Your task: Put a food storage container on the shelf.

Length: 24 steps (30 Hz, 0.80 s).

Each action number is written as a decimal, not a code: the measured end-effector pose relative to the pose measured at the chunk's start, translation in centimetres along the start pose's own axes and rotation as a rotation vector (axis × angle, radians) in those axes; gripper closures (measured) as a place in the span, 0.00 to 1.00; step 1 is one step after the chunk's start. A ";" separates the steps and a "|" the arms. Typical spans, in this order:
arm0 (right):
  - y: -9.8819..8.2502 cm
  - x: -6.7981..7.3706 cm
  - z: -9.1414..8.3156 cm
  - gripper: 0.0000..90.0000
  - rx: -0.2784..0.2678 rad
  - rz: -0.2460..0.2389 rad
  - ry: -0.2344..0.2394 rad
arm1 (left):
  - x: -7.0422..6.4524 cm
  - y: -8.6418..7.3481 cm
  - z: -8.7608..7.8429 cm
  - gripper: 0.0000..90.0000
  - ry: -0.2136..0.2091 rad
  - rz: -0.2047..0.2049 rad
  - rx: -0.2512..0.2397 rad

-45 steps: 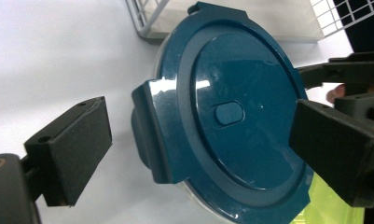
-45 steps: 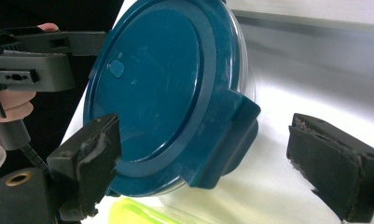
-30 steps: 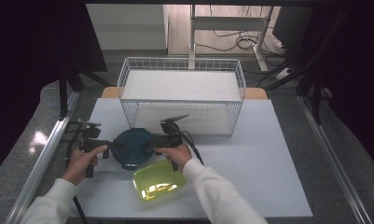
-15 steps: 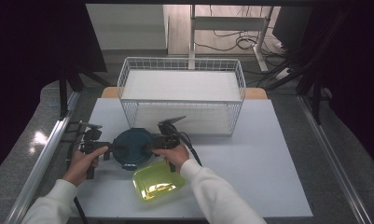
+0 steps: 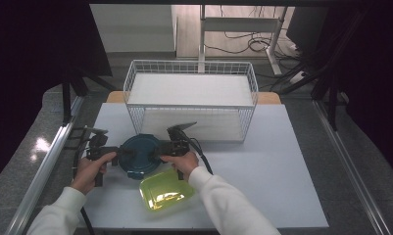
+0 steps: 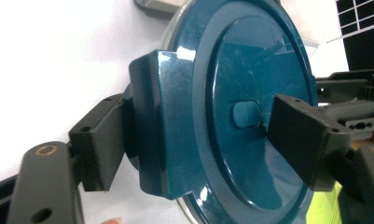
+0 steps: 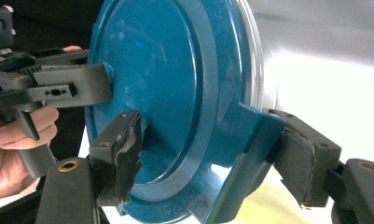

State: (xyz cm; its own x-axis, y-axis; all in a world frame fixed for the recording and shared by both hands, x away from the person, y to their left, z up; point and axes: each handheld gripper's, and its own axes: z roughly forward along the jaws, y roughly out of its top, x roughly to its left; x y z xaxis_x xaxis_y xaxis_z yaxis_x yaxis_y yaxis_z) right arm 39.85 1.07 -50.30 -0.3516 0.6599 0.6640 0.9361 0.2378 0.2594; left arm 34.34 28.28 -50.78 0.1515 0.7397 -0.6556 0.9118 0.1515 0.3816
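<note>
A round container with a teal lid sits on the white table, left of centre. My left gripper meets it from the left and my right gripper from the right. Both pairs of jaws have just been closing, each with a lid tab between them. In the left gripper view my left gripper has one jaw on the lid top and the other against the tab. In the right gripper view my right gripper clamps the opposite tab the same way.
A yellow-green translucent container lies just in front of the teal one, under the right hand. A white wire basket stands behind, across the table's back. Metal rails run along both table sides.
Both hands stay where they were. The jaws of each gripper have drawn in onto the teal lid's tabs.
</note>
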 end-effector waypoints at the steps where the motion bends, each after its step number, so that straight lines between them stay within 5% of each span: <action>1: 0.0 0.0 0.0 0.31 0.000 0.000 0.000 | 0.0 0.0 0.0 0.26 0.000 0.000 0.000; 15: -0.2 0.1 -0.4 0.36 -0.024 0.066 0.016 | -0.2 -0.2 -0.8 0.31 -0.014 -0.007 -0.013; 24: -0.2 0.3 -0.4 0.36 -0.042 0.058 0.019 | -0.2 -0.3 -1.3 0.33 -0.019 -0.005 -0.014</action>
State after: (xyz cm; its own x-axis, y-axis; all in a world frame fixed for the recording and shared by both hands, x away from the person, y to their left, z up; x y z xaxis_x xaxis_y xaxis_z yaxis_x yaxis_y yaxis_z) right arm 39.55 0.93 -49.81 -0.2973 0.6582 0.6917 0.9536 0.1689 0.2492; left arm 33.53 28.88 -49.91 0.1544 0.7261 -0.6700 0.9071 0.1645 0.3873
